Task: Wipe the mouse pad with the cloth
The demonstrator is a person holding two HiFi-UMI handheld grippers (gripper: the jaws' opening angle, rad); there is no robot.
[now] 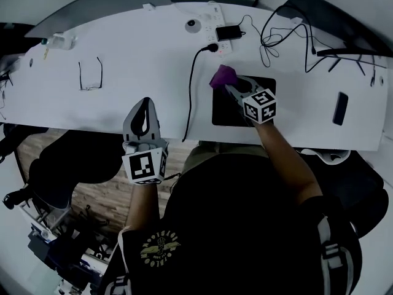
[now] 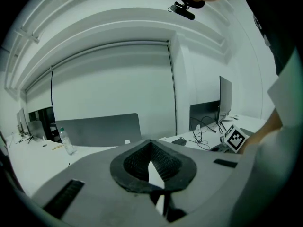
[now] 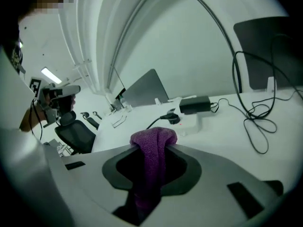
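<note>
White bench [image 1: 123, 48] under everything, with a black mouse pad [image 1: 228, 117] flat at its near edge.

Right forearm stretched forward across that pad from its near side, marker cube over the pad's middle. Right claw [image 1: 229, 87] angled toward the pad's far left corner and clamped on a purple cloth [image 1: 221, 76]. In the right gripper view, claw [image 3: 154, 144] pinched tight on the cloth [image 3: 152, 143], 1 bunched fold bulging past the tips. Cloth at the pad's far left corner; cannot tell whether touching it.

Left claw [image 1: 145, 101] well left of the pad, over the same near edge, forearm bent back toward the body. Seen in the left gripper view [image 2: 150, 143] with tips pressed together, gripping nothing, aimed level across the room.

Beyond the pad, a power strip [image 1: 216, 29]. Right of the pad, a dark phone [image 1: 339, 108]. Far left of the pad, glasses [image 1: 90, 74].
</note>
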